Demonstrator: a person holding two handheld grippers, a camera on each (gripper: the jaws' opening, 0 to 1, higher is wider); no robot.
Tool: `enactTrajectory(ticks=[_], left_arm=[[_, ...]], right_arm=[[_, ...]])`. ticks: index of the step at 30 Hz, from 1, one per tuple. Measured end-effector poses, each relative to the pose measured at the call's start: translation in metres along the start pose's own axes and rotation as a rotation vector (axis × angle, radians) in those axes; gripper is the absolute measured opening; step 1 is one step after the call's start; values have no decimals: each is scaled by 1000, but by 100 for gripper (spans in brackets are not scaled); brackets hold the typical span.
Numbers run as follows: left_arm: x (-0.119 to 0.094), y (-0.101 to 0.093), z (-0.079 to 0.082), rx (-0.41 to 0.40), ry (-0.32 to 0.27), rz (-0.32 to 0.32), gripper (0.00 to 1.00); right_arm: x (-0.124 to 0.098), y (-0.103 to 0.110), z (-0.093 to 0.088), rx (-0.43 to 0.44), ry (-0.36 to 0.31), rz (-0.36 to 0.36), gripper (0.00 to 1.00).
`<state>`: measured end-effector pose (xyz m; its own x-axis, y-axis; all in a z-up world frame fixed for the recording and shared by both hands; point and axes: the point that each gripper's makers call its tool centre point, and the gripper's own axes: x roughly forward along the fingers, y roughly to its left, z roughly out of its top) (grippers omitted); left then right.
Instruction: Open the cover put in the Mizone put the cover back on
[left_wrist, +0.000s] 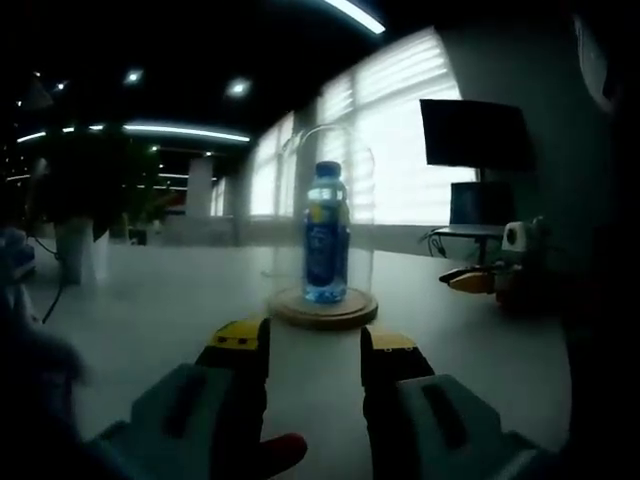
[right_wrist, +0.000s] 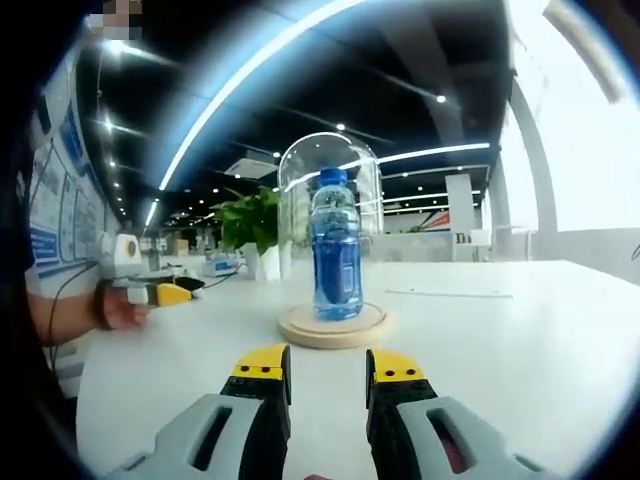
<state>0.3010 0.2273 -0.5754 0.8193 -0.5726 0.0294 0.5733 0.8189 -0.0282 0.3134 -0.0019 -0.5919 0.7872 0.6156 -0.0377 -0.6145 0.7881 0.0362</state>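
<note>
A blue Mizone bottle (left_wrist: 326, 235) (right_wrist: 337, 250) with a blue cap stands upright on a round wooden base (left_wrist: 323, 310) (right_wrist: 332, 326). A clear glass dome cover (left_wrist: 361, 200) (right_wrist: 294, 200) sits over the bottle, resting on the base. My left gripper (left_wrist: 314, 345) is low on the white table, just short of the base, open with nothing between its yellow-tipped jaws. My right gripper (right_wrist: 328, 368) points at the base from another side, a little short of it, also open and empty. The left gripper (right_wrist: 160, 292) also appears at the left of the right gripper view, held by a hand (right_wrist: 118, 306).
The white table (left_wrist: 170, 300) (right_wrist: 500, 340) spreads wide around the base. The right gripper (left_wrist: 478, 280) lies off to the right in the left gripper view. A dark monitor (left_wrist: 475, 135) stands by the bright windows. A potted plant (right_wrist: 252, 222) sits behind the dome.
</note>
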Motion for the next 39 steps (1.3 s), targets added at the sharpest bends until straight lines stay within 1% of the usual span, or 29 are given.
enactTrajectory(ticks=[4,8,13,22,26,28,32,35,39], left_arm=[[0,-3,-1,2,6,-11,30],[1,-3,-2,-7,9,-18,30],[1,-1,-2,-26,9,-10,30],[2,-1,-4,-23,21,-6,30],[1,-1,-3,-26,16,-5,30],[0,-1,-2,-24,9,-5,30],[1,-4,-2,-17,13,-15,30],[2,-4,-3,-9,22,-16,30],[1,-3,-2,-23,18,-13,30]], right_arm=[[-1,-2,1,13,-5,-7,21],[-1,-1,1,-4,-5,-13,21],[-1,0,1,-5,-6,-10,21],[-1,1,1,-6,-5,0,21],[0,2,1,-12,-3,3,21],[0,1,1,2,-2,7,21],[-2,-2,2,24,-8,-9,21],[-2,-3,2,15,-9,-21,21],[-2,-2,1,4,-6,-23,21]])
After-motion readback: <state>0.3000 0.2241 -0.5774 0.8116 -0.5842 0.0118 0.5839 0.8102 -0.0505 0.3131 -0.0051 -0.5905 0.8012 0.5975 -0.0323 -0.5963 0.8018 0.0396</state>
